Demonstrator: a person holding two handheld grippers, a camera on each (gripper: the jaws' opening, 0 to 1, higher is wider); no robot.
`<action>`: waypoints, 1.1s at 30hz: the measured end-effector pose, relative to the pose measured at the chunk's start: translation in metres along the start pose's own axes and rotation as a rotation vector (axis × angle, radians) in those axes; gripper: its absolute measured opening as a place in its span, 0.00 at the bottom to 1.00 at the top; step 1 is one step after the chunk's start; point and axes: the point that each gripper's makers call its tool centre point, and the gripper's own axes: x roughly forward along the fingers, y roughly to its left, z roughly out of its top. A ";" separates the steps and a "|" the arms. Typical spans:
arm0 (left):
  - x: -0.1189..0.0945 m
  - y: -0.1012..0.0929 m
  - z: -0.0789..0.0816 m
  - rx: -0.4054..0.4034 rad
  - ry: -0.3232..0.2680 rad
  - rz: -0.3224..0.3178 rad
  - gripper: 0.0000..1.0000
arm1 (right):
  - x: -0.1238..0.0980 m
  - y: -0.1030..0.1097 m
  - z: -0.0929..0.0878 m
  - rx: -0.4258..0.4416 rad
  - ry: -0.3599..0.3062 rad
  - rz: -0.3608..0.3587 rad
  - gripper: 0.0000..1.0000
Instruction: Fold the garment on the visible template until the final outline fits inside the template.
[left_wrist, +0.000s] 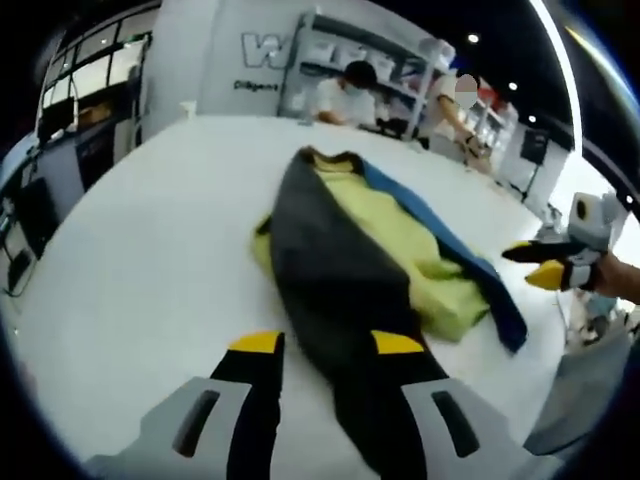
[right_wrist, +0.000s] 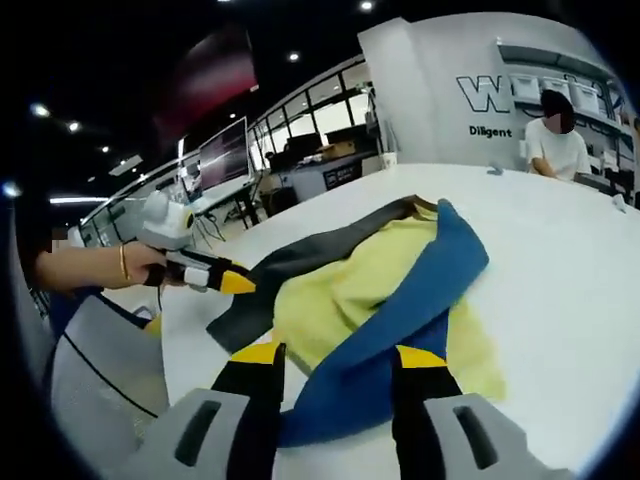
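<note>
Both tools (left_wrist: 326, 345) (right_wrist: 340, 355) open above garment (left_wrist: 370, 250) edges; table (left_wrist: 150, 250) around.

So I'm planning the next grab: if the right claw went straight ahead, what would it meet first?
Probably the garment's blue panel, lying between the right claw's tips on the white table; depth is unclear.

Your left claw (left_wrist: 327, 344) has two black jaws capped with yellow tips, each rising from a pale grey housing with a dark, slanted slot. Your right claw (right_wrist: 339, 354) is built the same way: black jaws, yellow tips, grey slotted bases. Seen from the right gripper view, your left claw's body is white and rounded. You wear a thin gold bracelet (right_wrist: 123, 262) on that wrist, and a grey garment with dark seams (right_wrist: 95, 375).
</note>
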 end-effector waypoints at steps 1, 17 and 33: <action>0.000 -0.002 -0.001 -0.003 0.003 -0.001 0.28 | 0.000 0.002 -0.002 0.000 0.003 0.005 0.38; -0.006 -0.010 -0.014 -0.041 0.029 -0.014 0.09 | -0.002 0.017 -0.038 0.004 0.111 -0.007 0.17; -0.011 0.011 -0.007 -0.050 0.013 0.019 0.00 | -0.010 0.005 -0.052 0.049 0.162 -0.042 0.00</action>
